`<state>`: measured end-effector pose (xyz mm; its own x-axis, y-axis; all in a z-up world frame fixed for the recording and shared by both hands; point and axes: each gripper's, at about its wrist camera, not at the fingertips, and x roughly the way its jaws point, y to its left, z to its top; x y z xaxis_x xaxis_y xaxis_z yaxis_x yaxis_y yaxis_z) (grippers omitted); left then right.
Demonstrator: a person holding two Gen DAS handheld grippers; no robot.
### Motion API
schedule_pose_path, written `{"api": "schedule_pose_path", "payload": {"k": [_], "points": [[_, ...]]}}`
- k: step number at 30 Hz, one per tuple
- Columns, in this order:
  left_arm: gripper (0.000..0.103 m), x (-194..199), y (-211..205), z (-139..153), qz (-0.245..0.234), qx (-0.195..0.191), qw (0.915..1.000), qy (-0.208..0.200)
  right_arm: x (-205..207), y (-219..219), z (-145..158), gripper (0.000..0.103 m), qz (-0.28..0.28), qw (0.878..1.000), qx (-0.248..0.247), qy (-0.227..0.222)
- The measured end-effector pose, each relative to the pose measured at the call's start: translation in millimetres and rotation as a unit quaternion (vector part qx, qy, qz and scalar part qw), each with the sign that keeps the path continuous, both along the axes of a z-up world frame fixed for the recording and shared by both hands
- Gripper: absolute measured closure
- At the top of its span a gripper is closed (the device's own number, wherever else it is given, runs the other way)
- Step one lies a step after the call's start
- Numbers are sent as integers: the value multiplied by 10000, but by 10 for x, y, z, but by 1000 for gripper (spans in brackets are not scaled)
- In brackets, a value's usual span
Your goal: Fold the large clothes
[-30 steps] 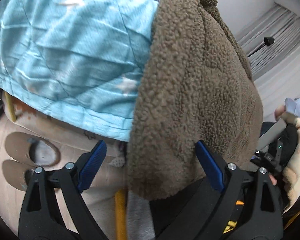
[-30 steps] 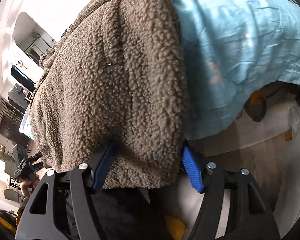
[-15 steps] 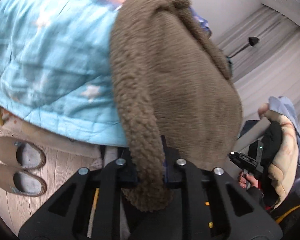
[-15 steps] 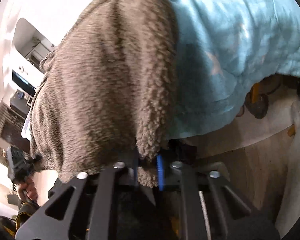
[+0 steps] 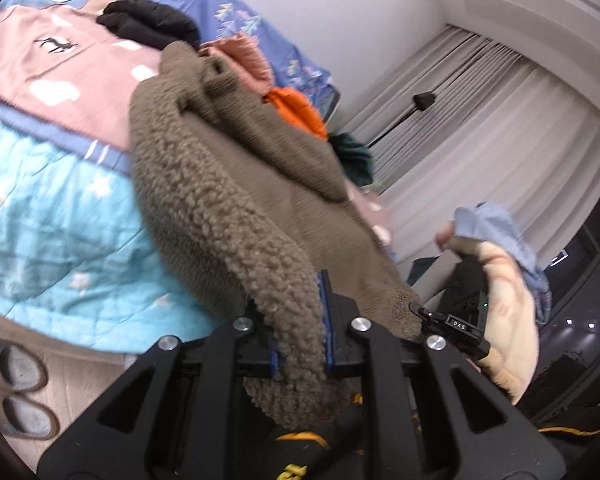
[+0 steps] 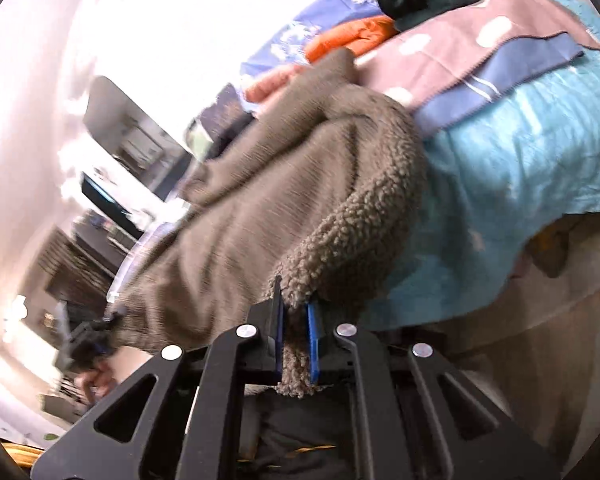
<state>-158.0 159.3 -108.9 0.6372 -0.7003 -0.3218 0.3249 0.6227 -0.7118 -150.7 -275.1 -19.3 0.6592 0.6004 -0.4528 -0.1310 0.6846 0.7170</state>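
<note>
We've got the brown fleece garment (image 5: 236,200) pinched at its near hem corners — left gripper (image 5: 300,344) and right gripper (image 6: 296,344) jaws both clamped on thick pile, the rest draped up onto the bed (image 5: 52,208). Soft, bulky, floppy, likely light — hem corners are the right hold. Only legible text: "DAS" on the right gripper.

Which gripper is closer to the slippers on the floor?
Left. The slippers lie on the floor just down-left of the left gripper. The right gripper, jaws closing with the brown fleece between them, is at the fleece's other end, farther from them.
</note>
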Motion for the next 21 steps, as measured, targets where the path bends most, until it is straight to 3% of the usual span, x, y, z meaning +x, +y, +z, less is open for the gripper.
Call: {"api": "schedule_pose_path", "payload": {"k": [13, 21], "points": [[88, 365, 140, 630, -124, -743, 9953, -613, 407, -292, 614, 94, 362, 9862, 1457, -704], [88, 895, 216, 1120, -137, -921, 9918, -880, 1071, -458, 1029, 94, 410, 9694, 2194, -1025]]}}
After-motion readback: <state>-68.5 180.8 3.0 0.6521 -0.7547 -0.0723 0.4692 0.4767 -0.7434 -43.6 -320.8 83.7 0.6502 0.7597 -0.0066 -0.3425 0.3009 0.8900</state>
